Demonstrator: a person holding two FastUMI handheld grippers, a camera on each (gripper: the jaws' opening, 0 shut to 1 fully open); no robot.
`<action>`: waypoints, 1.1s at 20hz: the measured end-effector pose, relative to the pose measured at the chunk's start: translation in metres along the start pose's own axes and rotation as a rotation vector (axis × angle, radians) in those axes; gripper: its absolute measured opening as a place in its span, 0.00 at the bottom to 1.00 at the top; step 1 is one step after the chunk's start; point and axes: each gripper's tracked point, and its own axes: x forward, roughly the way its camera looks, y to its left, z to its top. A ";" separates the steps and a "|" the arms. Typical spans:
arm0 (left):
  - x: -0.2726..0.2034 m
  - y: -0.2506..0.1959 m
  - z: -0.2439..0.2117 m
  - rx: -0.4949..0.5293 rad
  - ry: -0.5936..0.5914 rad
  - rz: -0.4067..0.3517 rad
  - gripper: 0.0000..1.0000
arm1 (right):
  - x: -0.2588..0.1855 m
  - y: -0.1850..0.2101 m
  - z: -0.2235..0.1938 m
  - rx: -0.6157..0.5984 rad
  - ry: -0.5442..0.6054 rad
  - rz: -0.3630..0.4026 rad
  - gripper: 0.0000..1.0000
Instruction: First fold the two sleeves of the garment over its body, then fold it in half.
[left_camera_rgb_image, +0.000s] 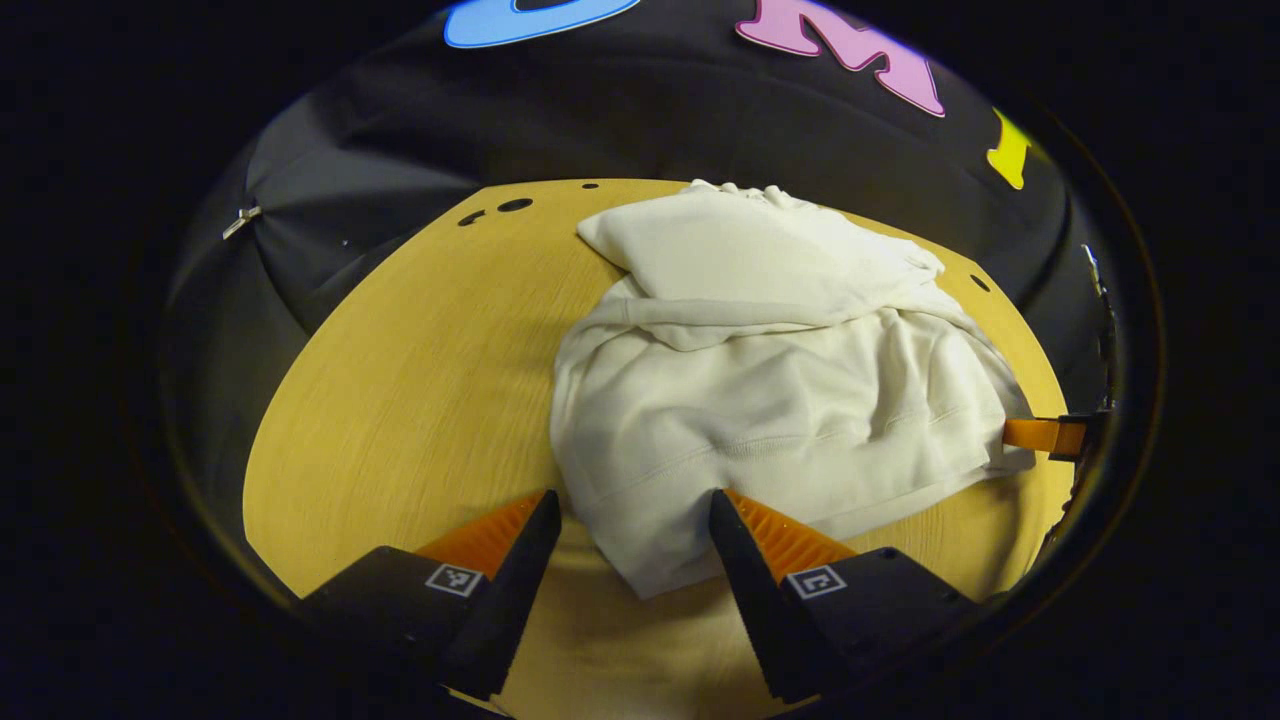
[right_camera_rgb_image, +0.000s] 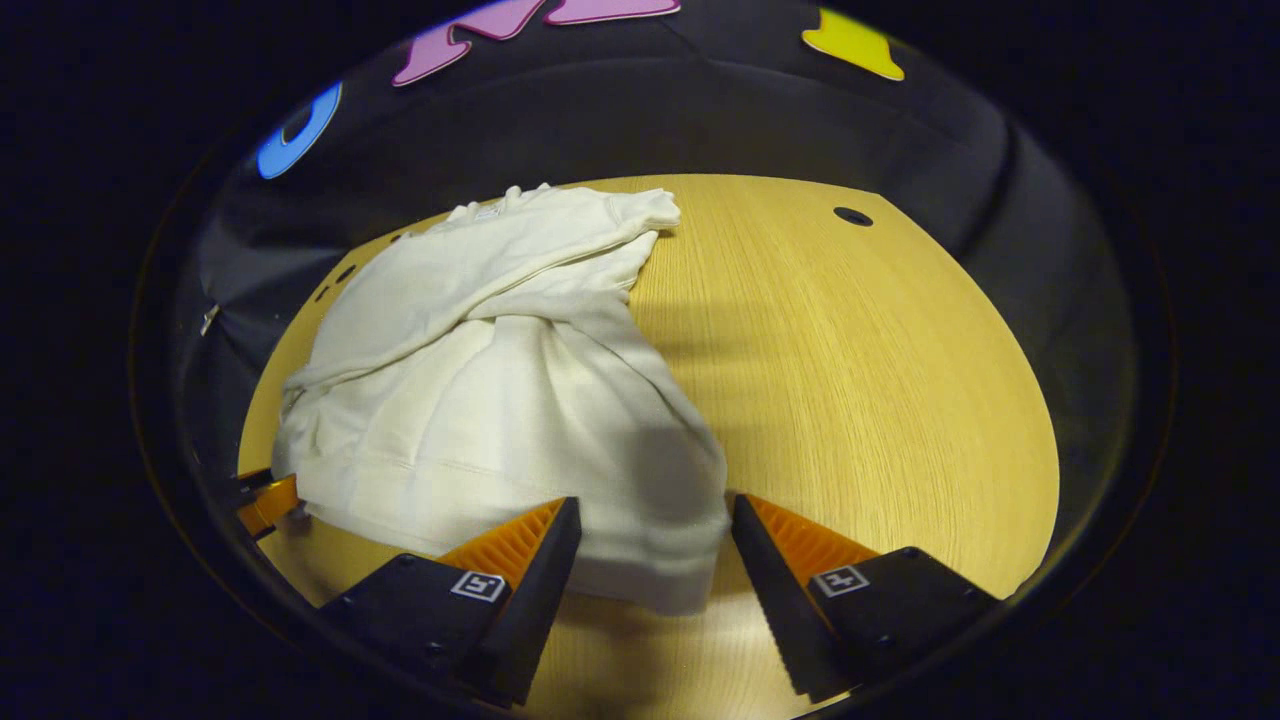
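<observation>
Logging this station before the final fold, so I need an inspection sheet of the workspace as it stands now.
Surface: wooden table, a few small holes near its far edge.
Job's things: white garment lying on the table, sleeves folded across its body, hem nearest both grippers.
Clutter: nothing seen.
Grippers: left gripper open, astride one hem corner; right gripper open, astride the other.
Cables: nothing seen.
Surroundings: black cloth wall behind the table.

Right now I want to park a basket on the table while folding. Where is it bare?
Two free patches on the table: one between the garment and the round hole, one off the garment's opposite side in the left gripper view. Crowded at the near hem, where both open grippers straddle corners.
</observation>
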 end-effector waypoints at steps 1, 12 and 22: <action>0.000 -0.004 0.001 0.017 -0.002 -0.008 0.89 | -0.001 0.008 -0.002 0.003 0.002 0.013 0.89; -0.001 -0.023 0.005 0.021 -0.005 -0.056 0.07 | -0.004 0.036 -0.008 -0.017 0.022 0.163 0.08; -0.039 -0.024 0.055 -0.100 -0.064 -0.104 0.06 | -0.028 0.048 0.042 0.026 -0.052 0.225 0.08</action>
